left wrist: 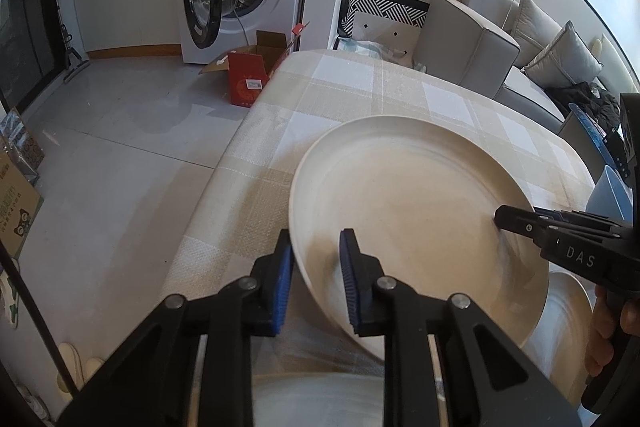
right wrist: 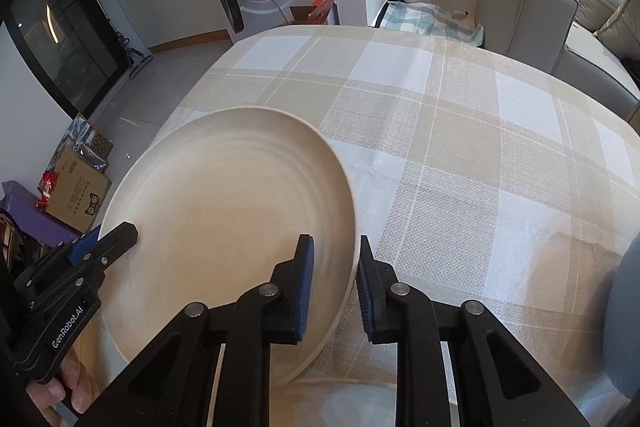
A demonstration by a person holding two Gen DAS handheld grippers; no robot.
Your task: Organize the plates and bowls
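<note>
Apparently both tongs (left wrist: 316, 283) (right wrist: 334, 291) straddle the plate (left wrist: 412, 211) (right wrist: 232, 223) rim

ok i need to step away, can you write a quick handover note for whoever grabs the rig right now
Left gripper: fingers straddle the near-left rim of the large cream plate; a gap still shows at the pads, so the grip looks loose at best.
Right gripper: fingers straddle the plate's right rim, also not visibly tight.
The plate is tilted above the plaid tablecloth. Another cream plate lies below it at the near edge, and a blue dish sits to the right.
Done: plate picked up by both sides.
Left: set it on the stack, then sort the rest.
</note>
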